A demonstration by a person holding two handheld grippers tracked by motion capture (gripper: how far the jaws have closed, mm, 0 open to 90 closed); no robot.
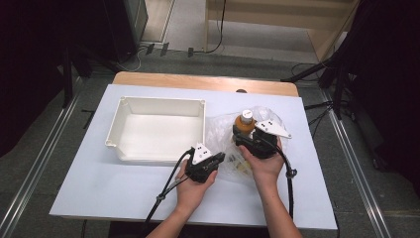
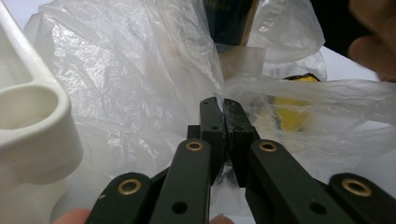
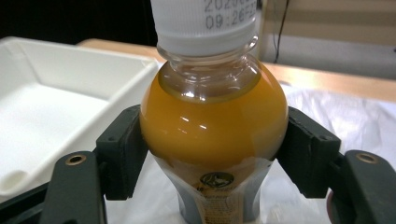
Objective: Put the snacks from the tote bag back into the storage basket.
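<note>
A small bottle of orange juice [image 1: 244, 121] with a white cap stands upright on a clear plastic bag [image 1: 223, 131] right of the tray. My right gripper [image 1: 242, 136] is shut on the bottle [image 3: 212, 116], one pad [image 3: 122, 149] pressing each side of its round shoulder. My left gripper [image 1: 218, 159] lies low at the bag's near left edge. In the left gripper view its jaws [image 2: 223, 105] are shut on a pinch of the bag's film [image 2: 130, 70]. Something yellow [image 2: 292, 112] shows through the plastic beyond them.
An empty white plastic tray [image 1: 163, 100] sits left of the bag, its corner [image 2: 32, 116] close beside my left gripper. The white tabletop [image 1: 99, 183] has bare room at the front left. A wooden strip [image 1: 198, 80] runs along the table's far edge.
</note>
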